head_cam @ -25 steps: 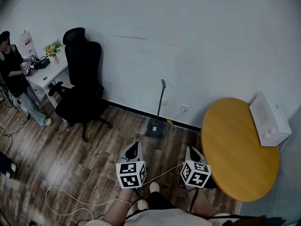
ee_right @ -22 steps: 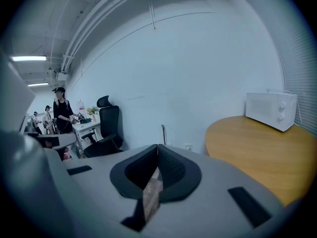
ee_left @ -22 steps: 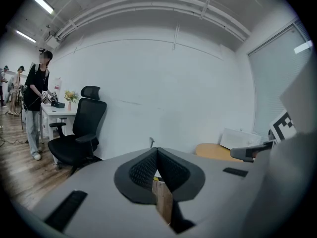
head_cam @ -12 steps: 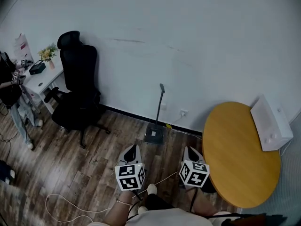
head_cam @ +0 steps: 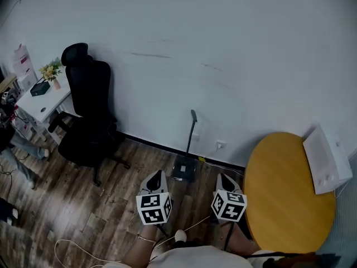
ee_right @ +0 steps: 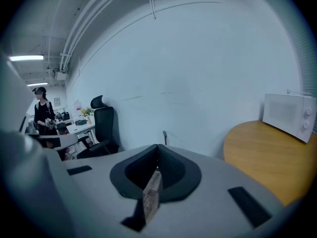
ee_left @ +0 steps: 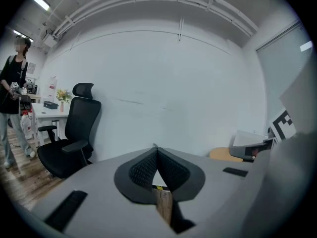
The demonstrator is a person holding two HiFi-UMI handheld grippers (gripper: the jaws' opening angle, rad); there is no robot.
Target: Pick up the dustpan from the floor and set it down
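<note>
- One dustpan [head_cam: 183, 170] is standing against the far wall [head_cam: 234, 60], with open floor [head_cam: 106, 197] lying before it.
- Two grippers, the left gripper [head_cam: 158, 176] and right gripper [head_cam: 225, 178], are hovering, fingers pressed together, empty.

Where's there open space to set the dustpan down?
Most of the round table is bare; only the microwave sits at its right edge. The floor between the dustpan and the office chair is open too. Left of the chair it is crowded by the white desk.
</note>
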